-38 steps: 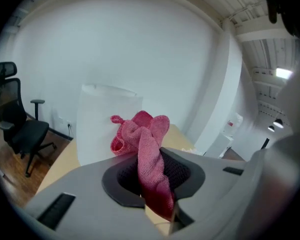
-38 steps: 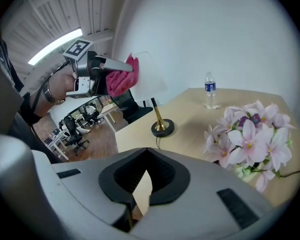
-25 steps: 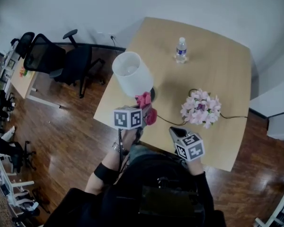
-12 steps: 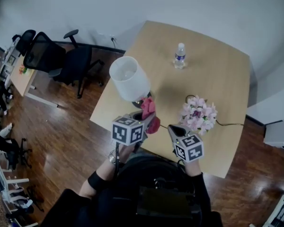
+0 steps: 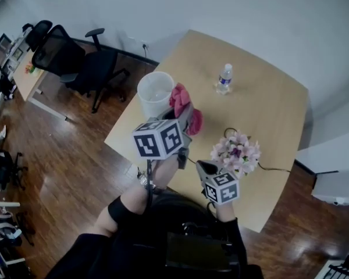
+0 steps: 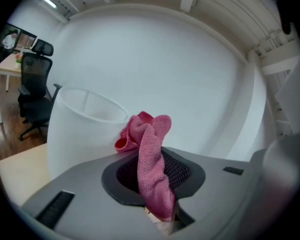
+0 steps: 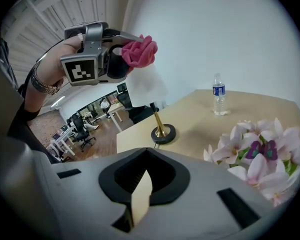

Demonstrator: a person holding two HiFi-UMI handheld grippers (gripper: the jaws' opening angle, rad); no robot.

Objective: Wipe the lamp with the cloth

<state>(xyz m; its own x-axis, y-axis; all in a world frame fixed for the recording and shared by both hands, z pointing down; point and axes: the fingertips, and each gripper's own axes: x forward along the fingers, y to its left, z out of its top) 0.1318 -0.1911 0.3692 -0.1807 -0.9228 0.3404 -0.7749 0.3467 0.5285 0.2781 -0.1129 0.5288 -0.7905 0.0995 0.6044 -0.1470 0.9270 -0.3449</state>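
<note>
Left gripper [image 5: 185, 116]: gripped cloth [image 5: 179, 95]. Lamp [image 5: 154, 93] stood upright, just left of its jaws. Right gripper [image 5: 205, 167]: closed, empty, farther off.

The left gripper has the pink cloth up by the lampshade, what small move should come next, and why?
Probably ease the left gripper toward the lampshade so the pink cloth presses on its wall. The cloth is clamped in the jaws and sits beside the shade's upper rim, but firm contact isn't evident yet.
</note>
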